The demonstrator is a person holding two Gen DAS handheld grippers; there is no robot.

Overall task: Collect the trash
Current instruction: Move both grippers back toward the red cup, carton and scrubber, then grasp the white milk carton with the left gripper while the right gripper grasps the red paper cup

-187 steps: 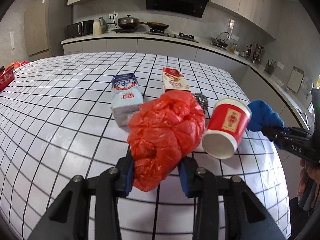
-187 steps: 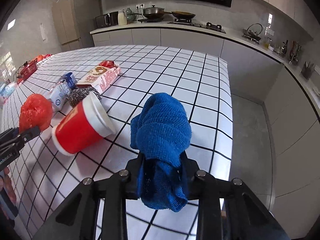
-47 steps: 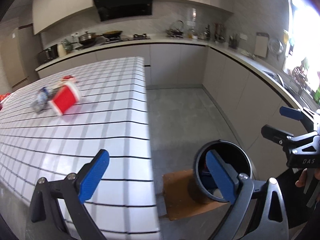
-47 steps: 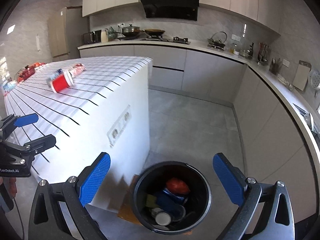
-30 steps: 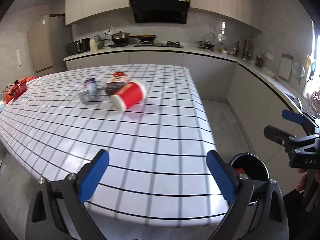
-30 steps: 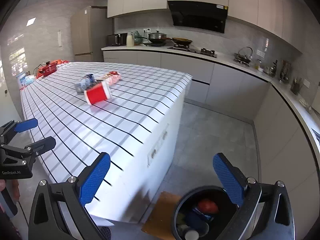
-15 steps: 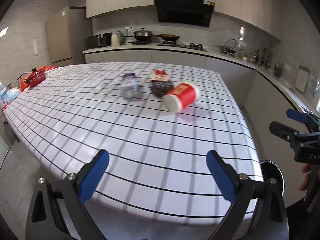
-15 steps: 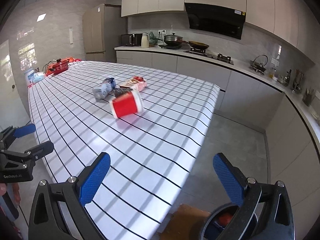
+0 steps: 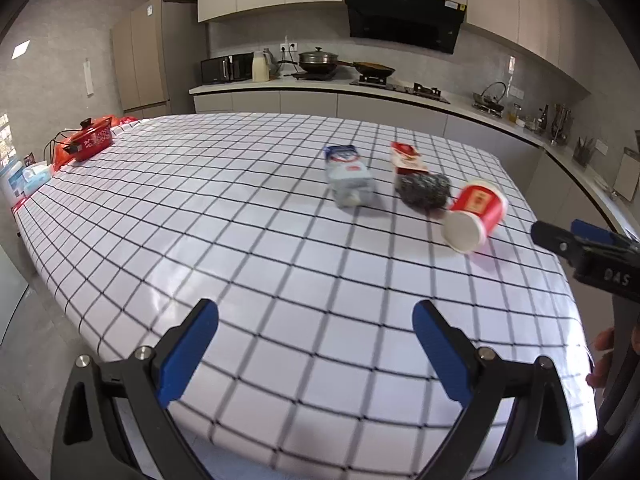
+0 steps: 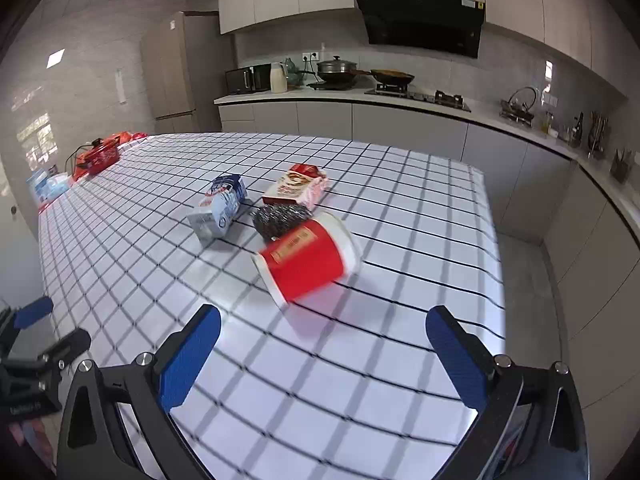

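Both wrist views face the table (image 9: pixel 280 264) from its near edge.

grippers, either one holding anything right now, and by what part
Nothing is held. The left tool and the right tool are both wide open over the table edge; the red paper cup lies on its side ahead, untouched.

Left gripper (image 9: pixel 316 332) is hovering wide apart, empty, over checked table (image 9: pixel 200 220); red cup (image 9: pixel 476 216) is lying tipped beside steel scourer (image 9: pixel 424 192).
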